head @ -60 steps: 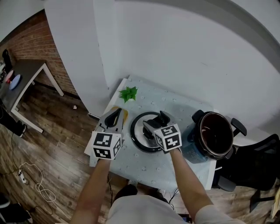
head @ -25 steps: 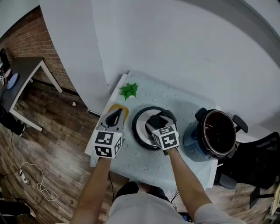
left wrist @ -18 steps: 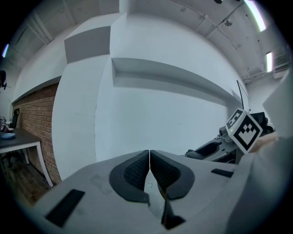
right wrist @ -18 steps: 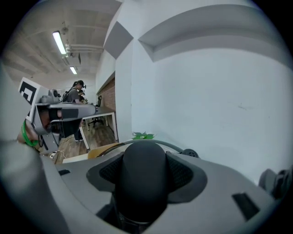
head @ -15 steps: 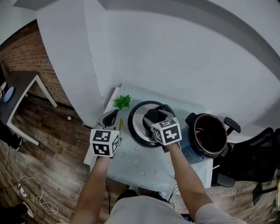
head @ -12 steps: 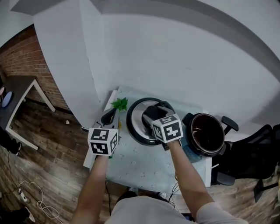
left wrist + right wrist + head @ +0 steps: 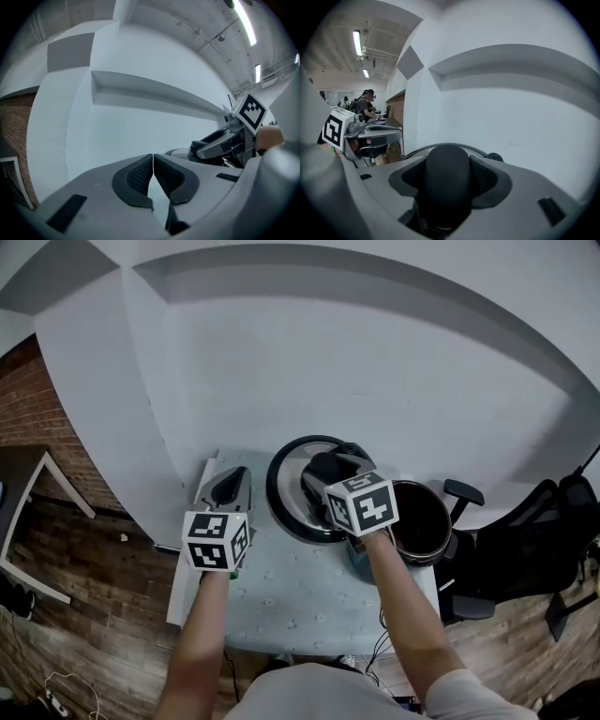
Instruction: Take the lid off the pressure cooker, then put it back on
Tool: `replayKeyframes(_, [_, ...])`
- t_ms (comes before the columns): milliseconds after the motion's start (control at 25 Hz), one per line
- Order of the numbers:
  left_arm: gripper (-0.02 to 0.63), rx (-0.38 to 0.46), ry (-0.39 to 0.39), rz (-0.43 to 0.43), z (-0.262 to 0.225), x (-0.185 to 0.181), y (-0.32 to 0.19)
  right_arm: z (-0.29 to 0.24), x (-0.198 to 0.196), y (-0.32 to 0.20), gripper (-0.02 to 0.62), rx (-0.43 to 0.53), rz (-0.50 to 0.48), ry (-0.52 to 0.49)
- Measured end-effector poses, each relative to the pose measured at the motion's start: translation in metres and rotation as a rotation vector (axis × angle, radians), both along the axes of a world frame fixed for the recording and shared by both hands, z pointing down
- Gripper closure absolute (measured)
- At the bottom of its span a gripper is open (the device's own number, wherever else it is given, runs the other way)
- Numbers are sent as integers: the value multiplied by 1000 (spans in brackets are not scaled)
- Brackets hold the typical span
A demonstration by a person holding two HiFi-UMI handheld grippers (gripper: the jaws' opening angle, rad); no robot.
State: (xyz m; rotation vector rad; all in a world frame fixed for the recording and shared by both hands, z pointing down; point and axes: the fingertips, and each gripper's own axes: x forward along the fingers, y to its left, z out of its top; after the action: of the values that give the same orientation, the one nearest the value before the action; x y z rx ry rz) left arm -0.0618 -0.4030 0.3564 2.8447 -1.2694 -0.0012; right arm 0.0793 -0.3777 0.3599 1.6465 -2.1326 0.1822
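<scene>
One lid (image 7: 286, 495) is the thing to look at, and my right tool (image 7: 330, 471) has it. The jaws of that tool are closed tight on the round black knob (image 7: 447, 180) on top of the lid. The knob fills the whole gap between them. The lid is round, with a black rim and a pale middle. It is off the pot (image 7: 417, 519) and tipped, so its top faces up toward me. I cannot tell if its far edge touches the bench (image 7: 300, 589).

The pot stands just beside the lid, at the lid's 3 o'clock. It is open and dark inside. It sits at the 3 o'clock edge of the bench.

My left tool (image 7: 228, 487) is at the lid's 9 o'clock, near it but not touching it. Its jaws are pressed together with nothing in them. It points at the white wall (image 7: 328, 352), which rises past the bench at 12 o'clock.

The bench is pale with small dots on it. A dark chair (image 7: 506, 563) stands at the pot's 3 o'clock, off the bench. A wooden floor (image 7: 75, 615) shows at the bench's 9 o'clock.
</scene>
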Motion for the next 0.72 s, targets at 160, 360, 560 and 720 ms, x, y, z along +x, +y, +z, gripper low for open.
replayKeyframes(160, [589, 6, 7, 73, -4, 36, 4, -9, 39, 16, 319, 0, 80, 17])
replayKeyframes(360, [589, 0, 18, 184, -3, 90, 17, -16, 93, 45, 319, -7, 206, 38])
replayKeyframes(560, [589, -11, 20, 287, 1, 144, 36, -11, 142, 80, 319, -25, 315, 39])
replayKeyframes(720, [589, -15, 17, 355, 3, 178, 51, -8, 177, 108, 319, -39, 404, 28])
